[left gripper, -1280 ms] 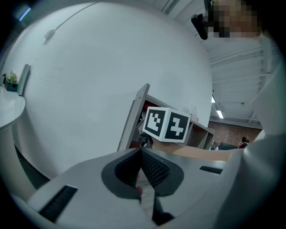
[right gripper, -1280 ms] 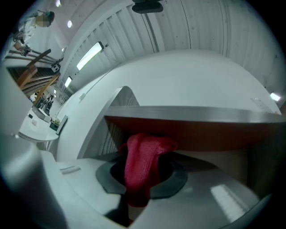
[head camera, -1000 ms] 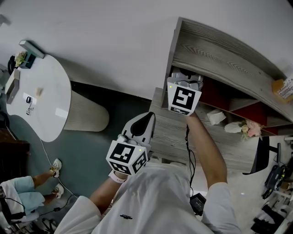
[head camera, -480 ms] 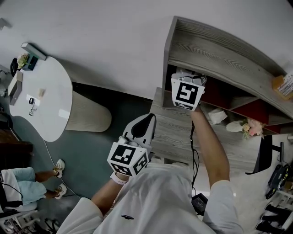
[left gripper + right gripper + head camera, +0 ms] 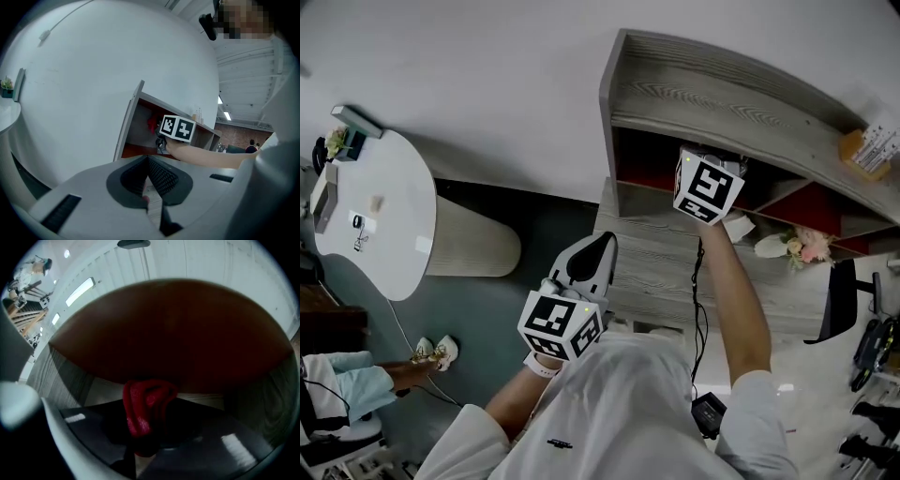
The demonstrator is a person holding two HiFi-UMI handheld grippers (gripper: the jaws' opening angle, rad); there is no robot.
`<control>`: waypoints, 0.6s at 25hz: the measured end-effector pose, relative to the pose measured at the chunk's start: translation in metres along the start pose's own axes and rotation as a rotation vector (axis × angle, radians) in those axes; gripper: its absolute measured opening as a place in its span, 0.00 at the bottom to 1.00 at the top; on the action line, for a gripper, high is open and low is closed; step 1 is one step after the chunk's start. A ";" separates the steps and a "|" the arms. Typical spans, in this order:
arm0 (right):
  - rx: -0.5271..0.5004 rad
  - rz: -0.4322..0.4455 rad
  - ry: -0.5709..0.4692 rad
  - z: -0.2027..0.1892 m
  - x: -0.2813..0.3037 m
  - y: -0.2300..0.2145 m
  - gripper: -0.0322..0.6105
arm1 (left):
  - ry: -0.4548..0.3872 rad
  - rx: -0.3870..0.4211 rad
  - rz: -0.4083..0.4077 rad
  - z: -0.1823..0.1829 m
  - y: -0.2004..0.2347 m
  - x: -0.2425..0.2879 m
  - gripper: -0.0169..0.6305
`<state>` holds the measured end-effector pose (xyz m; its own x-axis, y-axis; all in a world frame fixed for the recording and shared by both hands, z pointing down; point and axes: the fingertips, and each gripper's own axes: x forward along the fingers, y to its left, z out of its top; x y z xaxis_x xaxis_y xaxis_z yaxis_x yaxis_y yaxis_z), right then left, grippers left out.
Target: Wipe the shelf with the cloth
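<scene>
The grey wooden shelf unit (image 5: 722,94) has red back panels. My right gripper (image 5: 710,167) reaches into its upper compartment, the fingertips hidden under the top board in the head view. In the right gripper view that gripper (image 5: 145,427) is shut on a bunched red cloth (image 5: 146,406), close to the compartment's grey floor (image 5: 105,390) and in front of the dark red back wall (image 5: 178,333). My left gripper (image 5: 600,246) is held low near my body, shut on nothing, pointing at the lower ledge; in the left gripper view its tips (image 5: 148,160) meet.
A lower grey ledge (image 5: 652,258) carries a white object (image 5: 737,228) and pink flowers (image 5: 806,246). A small box (image 5: 865,150) stands on top of the shelf. A round white table (image 5: 380,216) is at the left, with a seated person (image 5: 347,398) below it.
My right gripper has slid to the right along the upper compartment with the cloth. The left gripper has stayed where it was.
</scene>
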<state>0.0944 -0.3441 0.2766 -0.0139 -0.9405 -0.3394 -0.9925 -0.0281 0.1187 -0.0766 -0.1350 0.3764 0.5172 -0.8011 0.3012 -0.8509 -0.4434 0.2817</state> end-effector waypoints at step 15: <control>0.461 -0.295 0.035 -0.009 -0.049 -0.109 0.15 | 0.026 0.053 -0.104 -0.006 -0.042 0.019 0.04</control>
<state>0.2041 -0.2978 0.2889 0.2691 -0.9260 -0.2647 -0.9041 -0.1482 -0.4007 -0.0307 -0.1297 0.3755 0.6044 -0.7396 0.2963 -0.7959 -0.5446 0.2644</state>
